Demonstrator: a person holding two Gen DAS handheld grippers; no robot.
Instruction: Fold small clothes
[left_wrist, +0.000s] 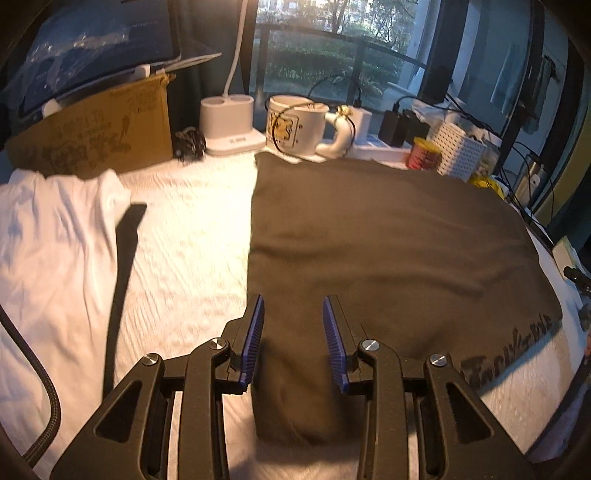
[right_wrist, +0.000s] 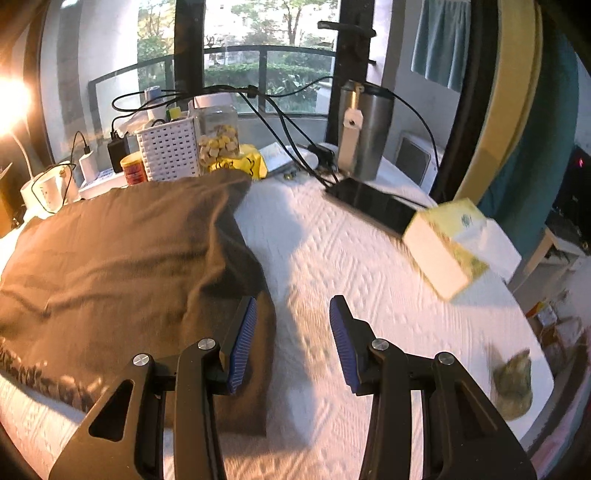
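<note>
My left hand-held gripper (left_wrist: 293, 343) is spread wide with nothing between its blue pads, hanging over the near left corner of the dark grey garment (left_wrist: 388, 251), which lies folded flat on the white textured tabletop (left_wrist: 192, 236). My right hand-held gripper (right_wrist: 291, 343) is just as wide and just as empty; its left finger sits over the garment's right edge (right_wrist: 122, 266) while the other finger is over bare white cloth (the view is a bit motion-blurred here). Printed lettering shows along the garment's near edge. Off to my left a white garment (left_wrist: 55, 240) lies rumpled, well apart from the grey one, with a dark strap across it. To my right, a tissue box (right_wrist: 448, 245) sits near the tabletop's edge, a black phone (right_wrist: 373, 208) just beyond it. Farther back, right behind the grey garment: a white mug (left_wrist: 295, 125) with a cartoon print, a red tin (left_wrist: 423, 153), a white perforated basket (right_wrist: 170, 149), a steel tumbler (right_wrist: 364, 129), and a cardboard box (left_wrist: 96, 133) on the left. The window and balcony railing are beyond that.
</note>
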